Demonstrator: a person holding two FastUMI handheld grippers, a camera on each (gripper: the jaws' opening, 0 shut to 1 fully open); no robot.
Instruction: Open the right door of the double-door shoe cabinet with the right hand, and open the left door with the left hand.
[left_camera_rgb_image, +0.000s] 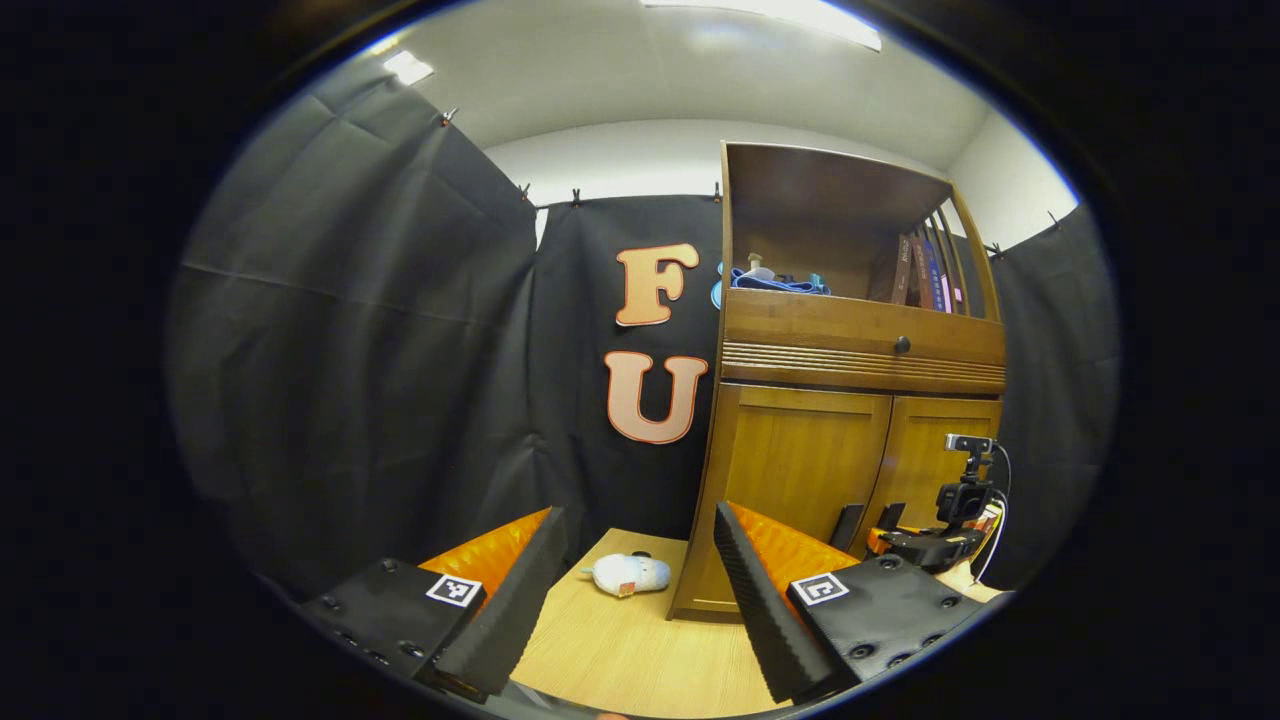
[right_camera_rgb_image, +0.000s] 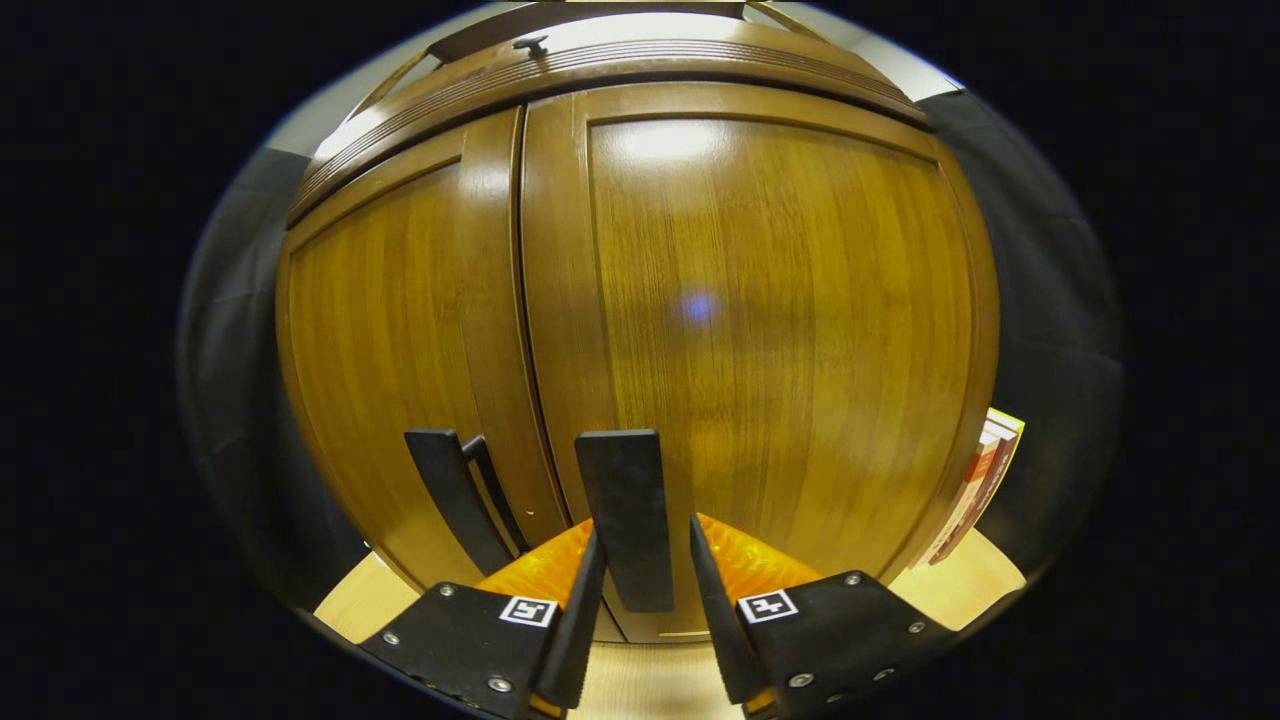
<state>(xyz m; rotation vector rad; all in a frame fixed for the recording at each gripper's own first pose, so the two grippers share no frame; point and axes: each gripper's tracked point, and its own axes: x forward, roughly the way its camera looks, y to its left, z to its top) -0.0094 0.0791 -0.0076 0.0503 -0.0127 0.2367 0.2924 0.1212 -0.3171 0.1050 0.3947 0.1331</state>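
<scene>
We see the shoe cabinet standing at the far right of the wooden surface, both lower doors closed. In the right gripper view, the right gripper sits close against the cabinet, its jaws narrowed around the dark handle of the right door, the fingers flanking it; whether they press on it we cannot tell. The left door's handle stands just beside. The left gripper hangs well back, jaws wide and empty, with a small white plush toy lying beyond them.
</scene>
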